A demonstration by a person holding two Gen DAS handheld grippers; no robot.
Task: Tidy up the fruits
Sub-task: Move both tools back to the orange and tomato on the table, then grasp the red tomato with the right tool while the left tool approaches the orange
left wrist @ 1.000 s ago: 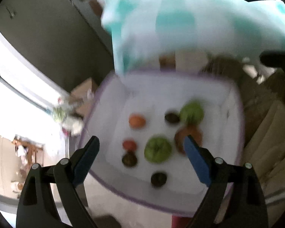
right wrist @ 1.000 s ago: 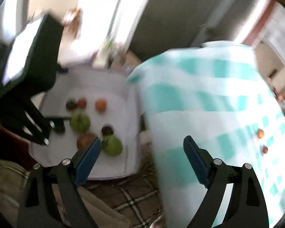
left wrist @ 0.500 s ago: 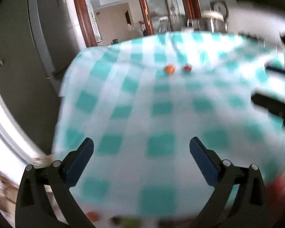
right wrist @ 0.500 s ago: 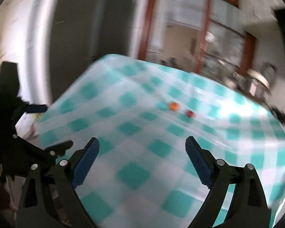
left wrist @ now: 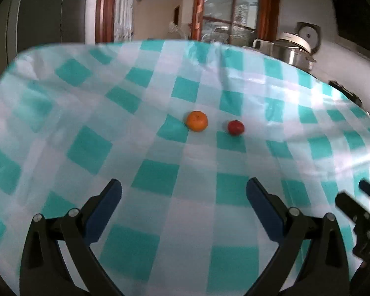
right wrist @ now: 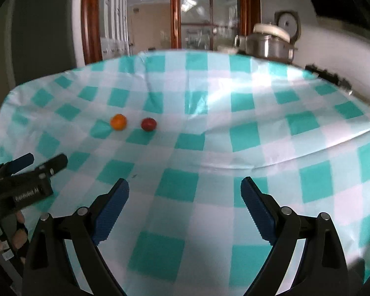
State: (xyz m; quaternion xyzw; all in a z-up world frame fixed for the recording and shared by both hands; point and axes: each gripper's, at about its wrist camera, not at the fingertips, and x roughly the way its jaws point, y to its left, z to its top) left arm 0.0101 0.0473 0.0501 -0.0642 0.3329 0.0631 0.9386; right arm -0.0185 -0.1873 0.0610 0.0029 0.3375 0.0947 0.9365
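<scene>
1. Both claws swing off the white bin of fruit onto the bench (left wrist: 160,222).
2. Left claw (left wrist: 183,198), just widened, and right claw (right wrist: 184,192) gape empty, ready to pick.
3. Orange (left wrist: 197,121) and red fruit (left wrist: 235,127) wait mid-bench, side by side, within either's reach.

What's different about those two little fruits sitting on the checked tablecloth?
The orange fruit is orange and looks a bit bigger; the red fruit is deep red and smaller. The orange fruit lies to the left, the red fruit to its right, apart. Both are round, resting on the tablecloth, untouched.

surface: table, teal-white checked cloth (left wrist: 157,180) | on it: orange fruit (left wrist: 197,121), red fruit (left wrist: 235,127), just beside each other
</scene>
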